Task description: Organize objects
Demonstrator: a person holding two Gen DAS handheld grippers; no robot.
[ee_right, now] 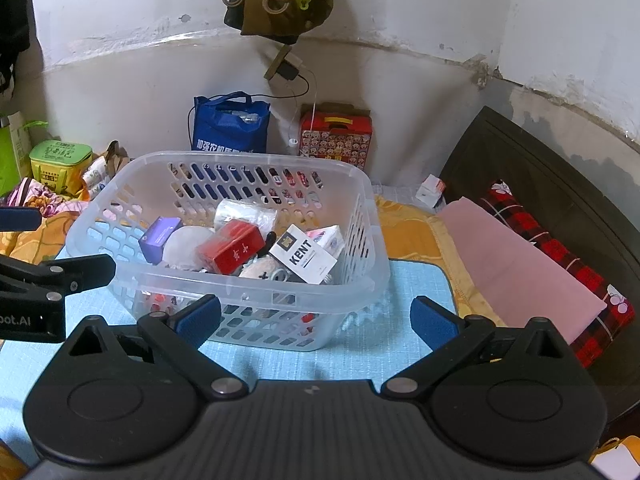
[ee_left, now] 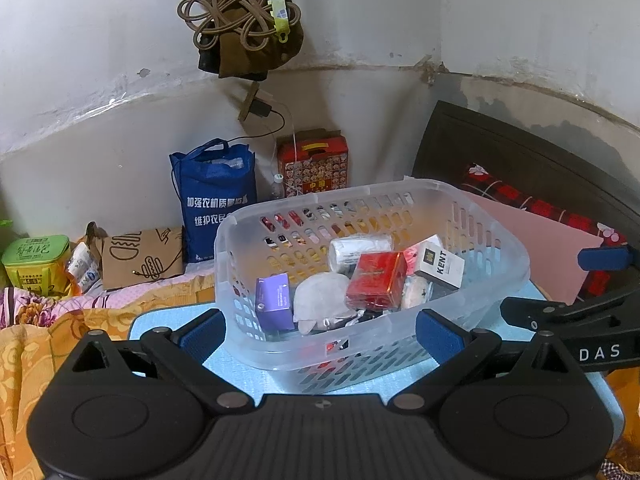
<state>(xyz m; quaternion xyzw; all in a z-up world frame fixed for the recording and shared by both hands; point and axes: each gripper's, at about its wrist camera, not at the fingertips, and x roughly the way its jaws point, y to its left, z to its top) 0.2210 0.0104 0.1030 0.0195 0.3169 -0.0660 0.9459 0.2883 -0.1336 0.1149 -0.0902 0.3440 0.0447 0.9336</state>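
A clear plastic basket point(ee_left: 400, 344) point(ee_right: 256, 292) stands on a light blue mat point(ee_left: 256, 380) point(ee_right: 384, 320). Inside lie a red box point(ee_left: 376, 278) point(ee_right: 230, 250), a white KENT pack point(ee_left: 438, 268) point(ee_right: 302, 256), a purple box point(ee_left: 274, 300) point(ee_right: 158, 236), a white roll point(ee_left: 358, 250) point(ee_right: 244, 212) and a round white pouch point(ee_left: 320, 300) point(ee_right: 184, 246). My left gripper point(ee_left: 320, 334) is open, its blue pads either side of the basket's near wall. My right gripper point(ee_right: 316, 318) is open in front of the basket. Neither holds anything.
A blue bag point(ee_left: 216, 200) point(ee_right: 232, 128), a red patterned box point(ee_left: 314, 162) point(ee_right: 336, 136), a cardboard box point(ee_left: 140, 258) and a green tin point(ee_left: 36, 262) point(ee_right: 60, 164) stand along the wall. A pink sheet point(ee_right: 516, 268) and a plaid cloth point(ee_right: 560, 248) lie at right.
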